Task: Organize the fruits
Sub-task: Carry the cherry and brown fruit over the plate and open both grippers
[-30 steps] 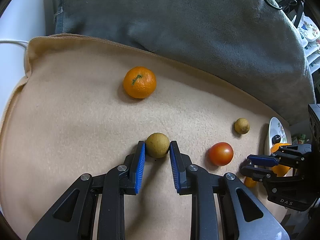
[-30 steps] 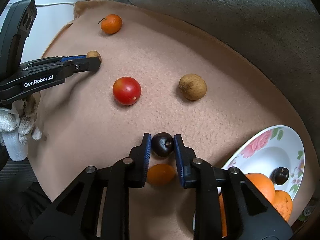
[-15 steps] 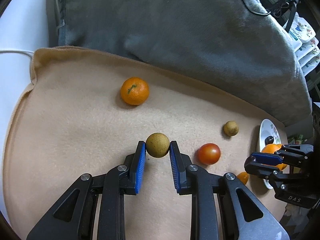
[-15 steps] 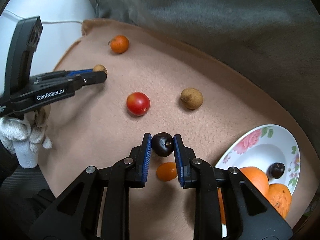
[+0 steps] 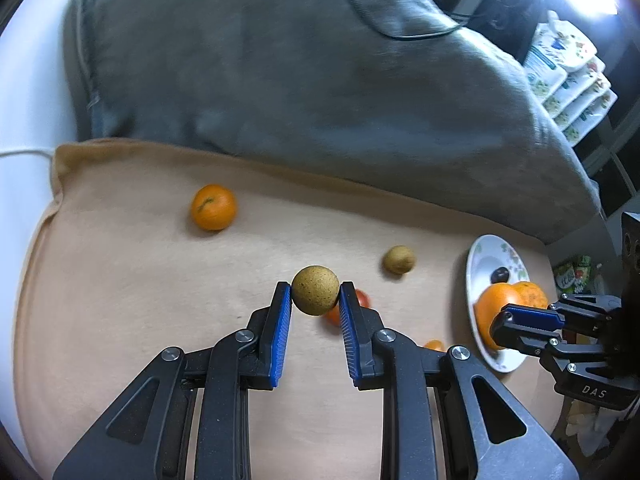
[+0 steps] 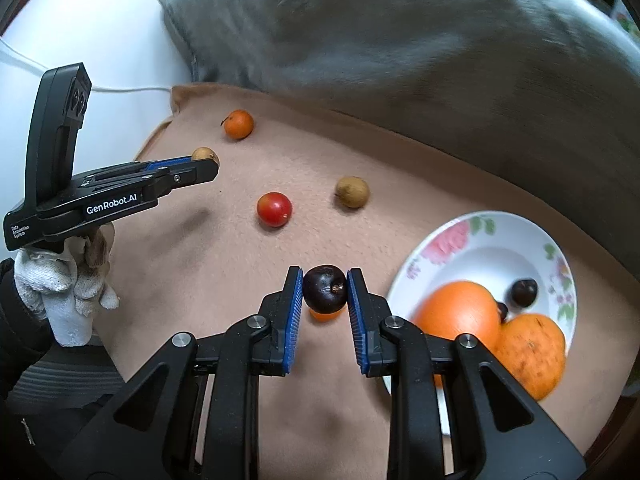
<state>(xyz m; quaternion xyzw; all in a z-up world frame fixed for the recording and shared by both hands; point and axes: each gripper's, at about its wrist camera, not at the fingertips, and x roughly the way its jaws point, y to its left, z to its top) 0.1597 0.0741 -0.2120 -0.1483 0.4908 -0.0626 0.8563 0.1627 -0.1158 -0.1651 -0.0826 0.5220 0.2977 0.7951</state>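
My left gripper (image 5: 315, 295) is shut on a round tan fruit (image 5: 315, 289), held above the beige cloth (image 5: 120, 320). My right gripper (image 6: 325, 294) is shut on a dark cherry-like fruit (image 6: 325, 294), lifted just left of the flowered plate (image 6: 492, 240). On the plate lie two oranges (image 6: 460, 312) and a dark fruit (image 6: 524, 291). On the cloth rest a tangerine (image 5: 213, 207), a second tan fruit (image 6: 352, 192), a red tomato (image 6: 274, 209) and a small orange fruit (image 6: 326, 314), partly hidden behind the cherry.
A grey cushion (image 5: 300, 68) lies along the cloth's far edge. A white cable (image 6: 120, 89) runs across the white surface at the left. A gloved hand (image 6: 68, 280) holds the left gripper. Stacked patterned packs (image 5: 568, 76) sit at the far right.
Both grippers have risen with their fruit, so the cloth looks farther away. The right gripper has shifted toward the plate, which now shows more fully.
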